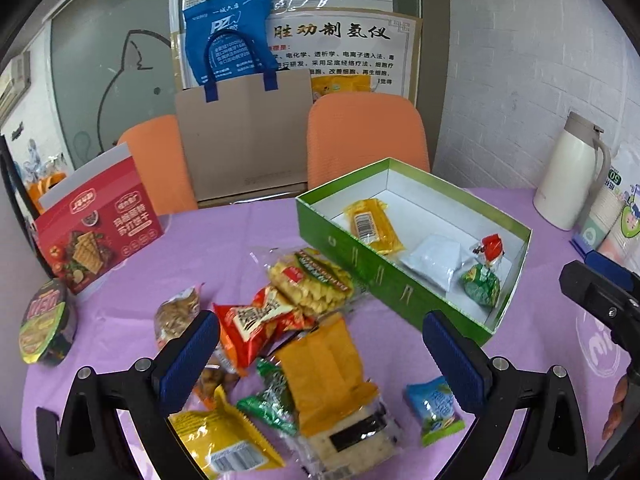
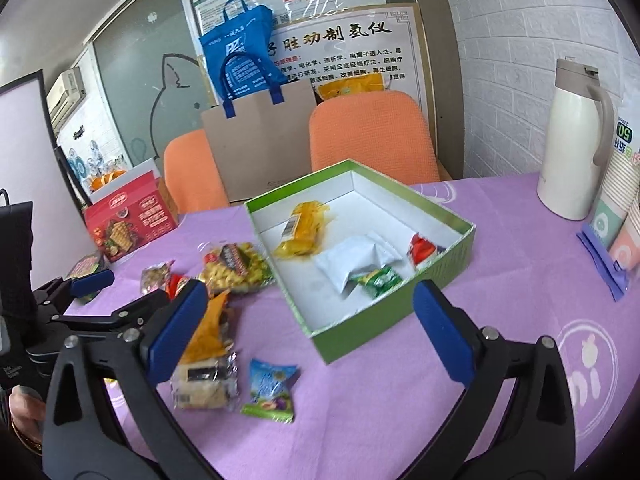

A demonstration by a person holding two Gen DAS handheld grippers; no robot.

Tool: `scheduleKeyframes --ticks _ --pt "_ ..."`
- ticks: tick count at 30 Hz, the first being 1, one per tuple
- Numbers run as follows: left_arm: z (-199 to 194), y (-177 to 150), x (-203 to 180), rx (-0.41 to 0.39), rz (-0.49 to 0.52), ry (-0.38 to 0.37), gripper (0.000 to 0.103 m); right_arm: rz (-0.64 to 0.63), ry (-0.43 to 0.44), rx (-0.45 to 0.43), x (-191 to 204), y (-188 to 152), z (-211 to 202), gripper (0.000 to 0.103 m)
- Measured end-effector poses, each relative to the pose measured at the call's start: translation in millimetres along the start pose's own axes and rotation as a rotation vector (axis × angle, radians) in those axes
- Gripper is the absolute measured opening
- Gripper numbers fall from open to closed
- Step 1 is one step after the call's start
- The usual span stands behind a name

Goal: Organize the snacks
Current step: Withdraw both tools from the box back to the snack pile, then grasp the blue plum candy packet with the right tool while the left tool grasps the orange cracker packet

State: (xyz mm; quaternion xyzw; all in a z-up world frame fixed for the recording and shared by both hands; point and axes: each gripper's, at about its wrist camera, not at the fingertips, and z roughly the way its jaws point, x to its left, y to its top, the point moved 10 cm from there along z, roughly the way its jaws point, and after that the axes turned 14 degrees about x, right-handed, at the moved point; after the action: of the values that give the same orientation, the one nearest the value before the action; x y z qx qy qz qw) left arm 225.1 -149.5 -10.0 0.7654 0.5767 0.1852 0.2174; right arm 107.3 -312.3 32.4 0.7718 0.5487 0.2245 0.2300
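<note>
A green box with a white inside stands open on the purple cloth. It holds a yellow packet, a white packet and two small sweets. Left of it lies a loose pile: a red packet, a yellow puffed snack, an orange cracker pack and a small blue packet. My left gripper hangs open above this pile, nothing between its fingers. My right gripper is open and empty over the green box's near corner, with the blue packet below it.
A white thermos jug and a sleeve of paper cups stand at the table's right. A red cracker box and a noodle bowl sit at the left. Two orange chairs and a cardboard sheet stand behind the table.
</note>
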Motion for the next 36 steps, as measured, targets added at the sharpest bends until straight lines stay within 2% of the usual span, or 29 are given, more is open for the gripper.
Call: scheduleKeyframes --ticks 6,10,12,16,20,23,26,28,29,30,33,36 --pt "-1.8 -45.8 20.6 0.014 -0.034 0.035 0.103 -0.049 -0.023 0.068 19.6 -34.5 12.8 0.102" --pt "4.0 -73.6 34.4 0.037 -0.044 0.079 0.103 -0.045 -0.009 0.099 28.5 -57.1 25.1 0.102" --pt "8.9 -84.4 42.5 0.056 -0.055 0.074 0.103 -0.063 0.009 0.157 32.3 -74.1 41.1 0.102" --pt "19.9 -100.0 56.3 0.092 -0.071 0.055 0.103 -0.066 -0.023 0.267 29.1 -98.6 67.9 0.102" --pt "23.3 -108.6 67.5 0.105 -0.091 0.016 0.103 -0.069 -0.062 0.33 28.1 -109.4 86.4 0.102" --pt "23.5 -113.7 74.0 0.108 -0.107 -0.017 0.103 -0.06 -0.056 0.354 31.1 -109.8 94.9 0.101" --pt "24.3 -117.6 76.4 0.114 -0.121 -0.055 0.102 -0.088 -0.077 0.345 35.7 -107.6 98.8 0.092" --pt "25.8 -118.7 73.0 0.125 -0.127 -0.096 0.102 -0.096 -0.084 0.353 36.3 -109.2 102.8 0.067" --pt "26.7 -118.3 70.1 0.128 -0.124 -0.111 0.101 -0.091 -0.091 0.344 34.7 -109.4 101.3 0.061" --pt "27.2 -117.8 66.1 0.129 -0.115 -0.12 0.1 -0.091 -0.096 0.343 34.7 -109.8 99.6 0.051" --pt "29.8 -113.9 50.6 0.123 -0.061 -0.119 0.097 -0.058 -0.063 0.342 29.1 -116.5 85.9 0.051" --pt "36.4 -108.5 34.9 0.134 -0.021 -0.116 0.096 -0.032 -0.073 0.321 17.3 -126.3 69.5 0.051"
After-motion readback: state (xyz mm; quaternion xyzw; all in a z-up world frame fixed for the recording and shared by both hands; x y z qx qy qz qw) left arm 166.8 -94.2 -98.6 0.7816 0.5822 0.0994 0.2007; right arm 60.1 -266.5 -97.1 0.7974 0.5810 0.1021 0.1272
